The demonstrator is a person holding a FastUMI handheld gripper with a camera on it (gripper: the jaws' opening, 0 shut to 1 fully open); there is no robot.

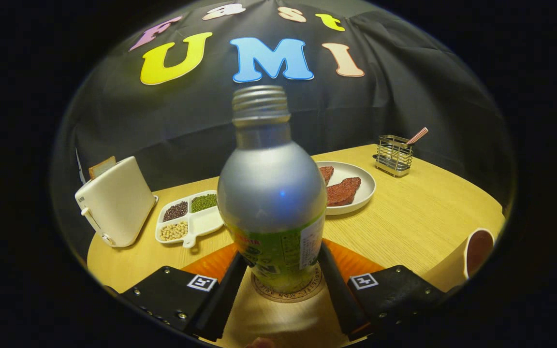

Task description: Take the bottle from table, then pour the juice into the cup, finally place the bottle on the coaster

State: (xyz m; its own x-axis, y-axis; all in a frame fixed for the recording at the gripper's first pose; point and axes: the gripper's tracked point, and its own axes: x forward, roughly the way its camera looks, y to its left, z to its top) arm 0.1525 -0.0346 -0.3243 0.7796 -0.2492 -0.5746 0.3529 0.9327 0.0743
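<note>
Now I see my gripper [282, 275] clamped on the matte silver bottle [272, 193], its threaded neck uncapped, standing upright over the round cork coaster [285, 292].

Wooden table [418, 212] before black cloth wall [404, 106]

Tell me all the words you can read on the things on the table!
No text reads clearly.
Label on the bottle, which the gripper grips with both fingers: print too small and blurred.
Coaster under the bottle: a ring of letters, partly hidden and too blurred.
Toaster: a tiny mark near its top corner, too small.
Square tags on the gripper: black-and-white patterns, no words.
</note>
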